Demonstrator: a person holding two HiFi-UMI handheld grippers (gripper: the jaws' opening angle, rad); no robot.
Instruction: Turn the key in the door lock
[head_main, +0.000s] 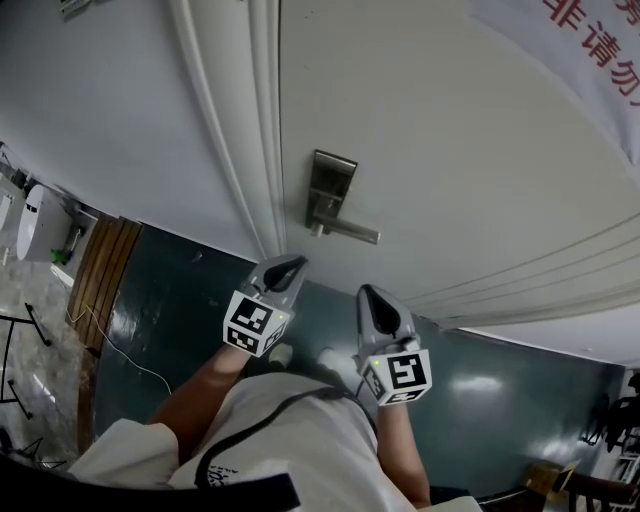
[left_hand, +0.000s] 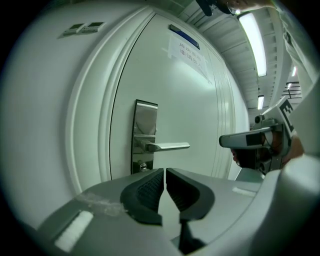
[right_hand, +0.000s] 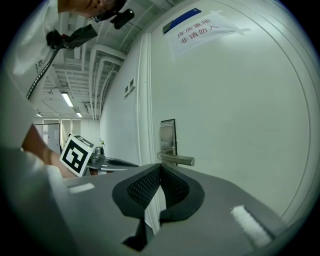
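Left gripper (left_hand: 164, 173): jaws slit apart, empty. Right gripper (right_hand: 160, 168): jaws together, empty. Both short of lock plate (left_hand: 145, 117) on door (head_main: 450, 150).
Risk: lever (left_hand: 170, 146) above cylinder (left_hand: 143, 166) blocks approach, jaws knock it.
Left gripper view alone shows cylinder; key there perhaps, too small to tell. Head view alone shows both grippers side by side below lock plate.

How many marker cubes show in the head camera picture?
2. One cube rides on the left gripper, below the door handle; the other cube on the right gripper, further right. None seems hidden.
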